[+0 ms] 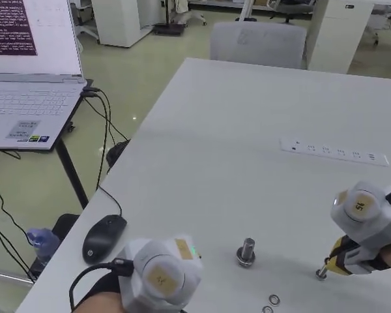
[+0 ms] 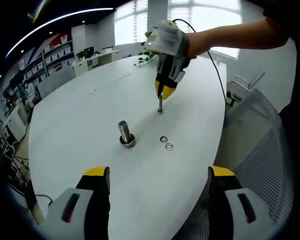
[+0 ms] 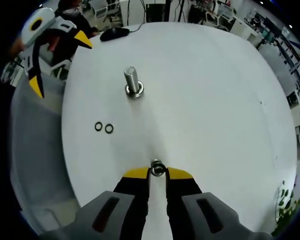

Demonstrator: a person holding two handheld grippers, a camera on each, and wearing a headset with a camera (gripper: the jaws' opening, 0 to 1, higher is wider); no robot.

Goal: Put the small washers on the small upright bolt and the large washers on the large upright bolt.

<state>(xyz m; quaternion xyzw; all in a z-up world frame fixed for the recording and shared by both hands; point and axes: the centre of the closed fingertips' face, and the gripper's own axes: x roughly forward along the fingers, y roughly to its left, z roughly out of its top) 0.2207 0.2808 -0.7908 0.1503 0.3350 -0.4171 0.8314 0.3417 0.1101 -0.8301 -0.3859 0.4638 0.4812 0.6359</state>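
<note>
White-tabletop assembly: the right gripper (image 3: 157, 174) draws its yellow-tipped jaws almost together on a small silvery ring-shaped piece (image 3: 157, 168) atop the thin upright steel bolt (image 2: 160, 106). Whether that piece is a washer or the bolt's own top cannot be told. A clean seating probably calls for the claw held plumb over the shank, letting go only once centred. Ahead and left of its tips lie two small dark washers (image 3: 104, 128), side by side. Farther ahead stands the thick upright steel bolt (image 3: 132, 82). The left gripper (image 2: 159, 172) hangs spread wide, empty. The white tabletop (image 1: 247, 143) also carries a black mouse (image 1: 104, 236) and a white power strip (image 1: 332, 151), with an open white laptop (image 1: 26, 104) on a stand alongside.
</note>
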